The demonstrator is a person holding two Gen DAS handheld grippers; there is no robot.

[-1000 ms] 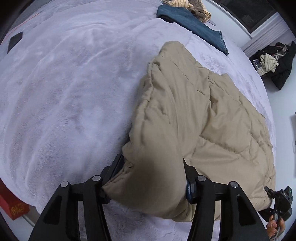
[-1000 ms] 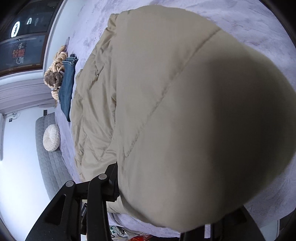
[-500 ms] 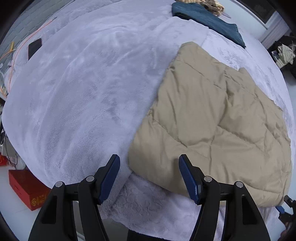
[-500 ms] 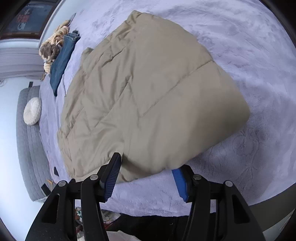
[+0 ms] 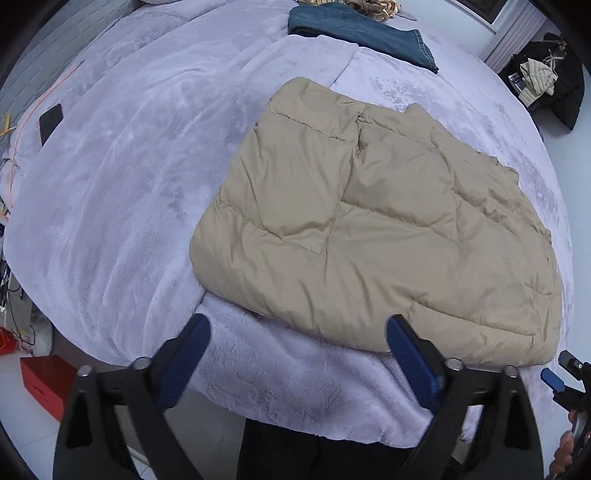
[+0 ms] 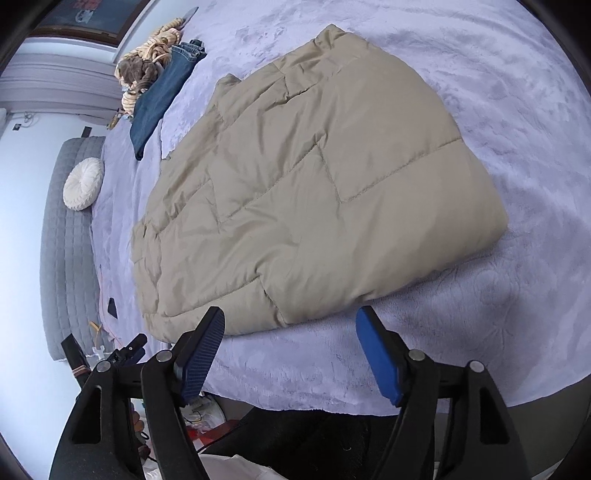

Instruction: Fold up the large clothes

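Observation:
A tan quilted puffer jacket (image 5: 376, 221) lies folded flat on the lavender plush bed cover (image 5: 129, 155); it also shows in the right wrist view (image 6: 306, 192). My left gripper (image 5: 299, 347) is open and empty, held just off the jacket's near edge above the bed's front edge. My right gripper (image 6: 291, 343) is open and empty, also just short of the jacket's near edge. Its tip shows at the far right of the left wrist view (image 5: 565, 373).
Folded blue jeans (image 5: 362, 31) and a tan-brown knit bundle (image 6: 147, 70) lie at the far side of the bed. A dark phone (image 5: 50, 120) lies on the left. A red box (image 5: 40, 376) sits on the floor. A grey bench with a round white cushion (image 6: 83, 182) stands beside the bed.
Both grippers have let go of the jacket and drawn back toward the bed's front edge. The jacket fold has dropped flat onto the bed.

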